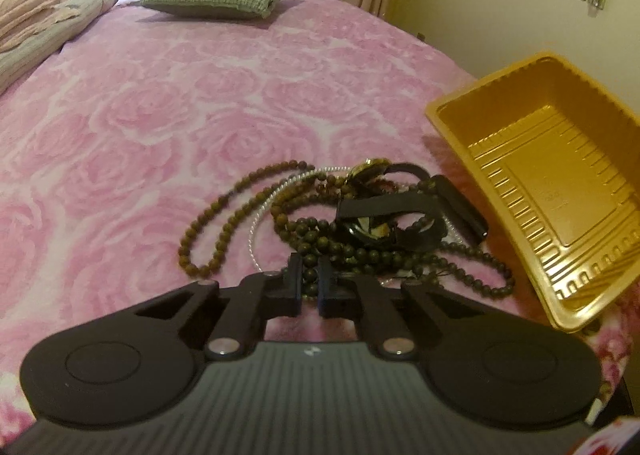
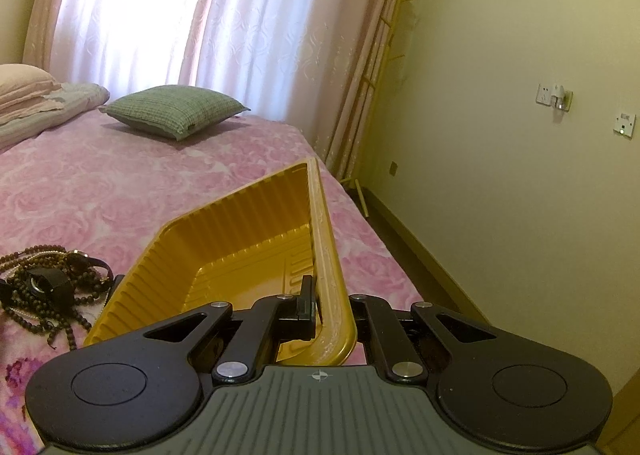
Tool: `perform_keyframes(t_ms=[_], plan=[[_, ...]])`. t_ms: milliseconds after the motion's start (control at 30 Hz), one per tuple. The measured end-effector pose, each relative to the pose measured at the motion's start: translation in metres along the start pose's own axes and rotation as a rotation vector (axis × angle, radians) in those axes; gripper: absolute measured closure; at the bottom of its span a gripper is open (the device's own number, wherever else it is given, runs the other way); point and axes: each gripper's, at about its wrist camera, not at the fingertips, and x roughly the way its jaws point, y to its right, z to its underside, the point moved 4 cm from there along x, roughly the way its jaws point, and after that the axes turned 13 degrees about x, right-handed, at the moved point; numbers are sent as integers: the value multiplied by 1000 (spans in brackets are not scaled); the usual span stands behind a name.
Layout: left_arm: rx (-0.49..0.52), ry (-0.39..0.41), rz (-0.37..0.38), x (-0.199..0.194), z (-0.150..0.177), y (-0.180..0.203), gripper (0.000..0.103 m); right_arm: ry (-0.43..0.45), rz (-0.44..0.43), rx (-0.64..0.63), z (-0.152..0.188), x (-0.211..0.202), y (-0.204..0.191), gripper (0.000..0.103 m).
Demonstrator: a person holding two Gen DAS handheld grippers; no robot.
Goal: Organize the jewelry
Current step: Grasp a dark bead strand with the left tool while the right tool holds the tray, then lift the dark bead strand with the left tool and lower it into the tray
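While the left hand-held gripper (image 1: 309,275) sat at the lower centre of its frame, its jaws were drawn close together on a strand of the dark wooden beads (image 1: 360,255), which showed in the narrow gap between the pads; the bead strands lay in a tangled heap on the pink rose-patterned bedspread (image 1: 160,115), mixed with a thin pearl-like chain (image 1: 276,191) and two black-strapped watches (image 1: 384,215), one with a gold-rimmed face; the heap lay at the centre of the left view and just beside the gold plastic tray (image 1: 560,183) at the right of that frame. In the right view, the right hand-held gripper (image 2: 320,303) was clamped on the near rim of the same tray (image 2: 240,231), one finger (image 2: 306,303) inside the wall and the other hidden behind the rim; the tray stood tilted, its right edge raised, and held nothing; the jewelry heap showed at the left edge of this frame, touching the tray's left wall; a green cushion (image 2: 172,111) lay at the upper left, under the curtained window (image 2: 180,15).
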Motion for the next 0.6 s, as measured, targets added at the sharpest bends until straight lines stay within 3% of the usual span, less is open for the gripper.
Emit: perform_keyframes(t_ms=[200,600], plan=[[33,67,23,-33,-33,-15,97,5,-2,-8,0,-2,0,98],[181,248,20,-107,-133,-16,97,9,-3,-13,1,-4,-1,98]])
